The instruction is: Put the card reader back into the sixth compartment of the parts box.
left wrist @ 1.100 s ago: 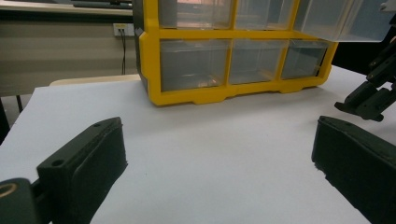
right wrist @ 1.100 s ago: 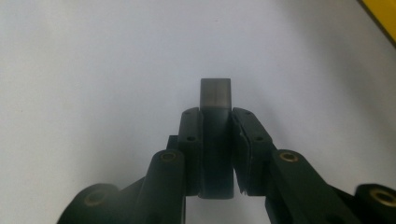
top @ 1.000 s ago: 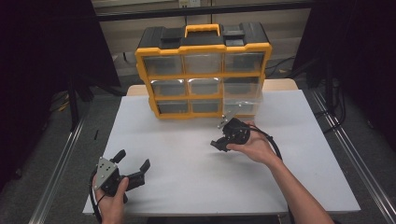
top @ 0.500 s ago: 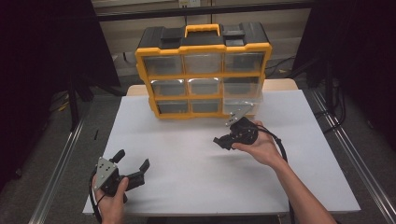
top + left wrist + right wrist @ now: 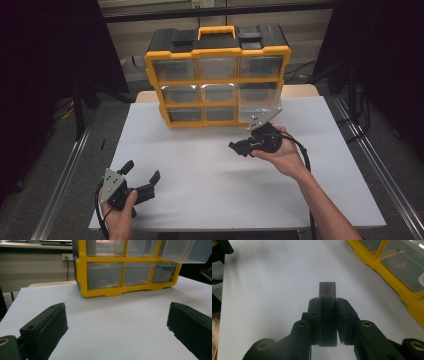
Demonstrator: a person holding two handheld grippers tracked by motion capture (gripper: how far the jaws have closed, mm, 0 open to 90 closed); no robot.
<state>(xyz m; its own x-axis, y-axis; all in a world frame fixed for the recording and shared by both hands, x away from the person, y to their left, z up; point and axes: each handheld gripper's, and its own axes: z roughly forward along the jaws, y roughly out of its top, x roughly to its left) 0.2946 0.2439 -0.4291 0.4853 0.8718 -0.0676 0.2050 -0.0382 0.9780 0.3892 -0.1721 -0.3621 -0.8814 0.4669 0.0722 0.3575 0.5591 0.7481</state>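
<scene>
- While the right gripper [image 5: 327, 302] is pinching the small dark block [image 5: 327, 291] between its pressed-in jaws, just above the white table [image 5: 200, 200] and near the front of the yellow organizer [image 5: 218, 80], the job looks like getting that block into the pulled-out clear drawer [image 5: 257, 102] in the organizer's right column
- The grip should be kept firm and the block upright; it stands only a little proud of the jaw tips, so a slip would be easy to miss
- The block should go in from above the drawer's open top, not against its front wall, since a push there could slide the drawer shut or shift the organizer
- It should be let go only once it sits low inside the drawer
- The left gripper [image 5: 142, 170] rests at the near left of the table with its jaws spread and nothing between them; it is free to steady the organizer if needed
- Against a second ago, the right gripper has lifted slightly and edged toward the drawer, clamped as before, while the left gripper has stayed where it was
</scene>
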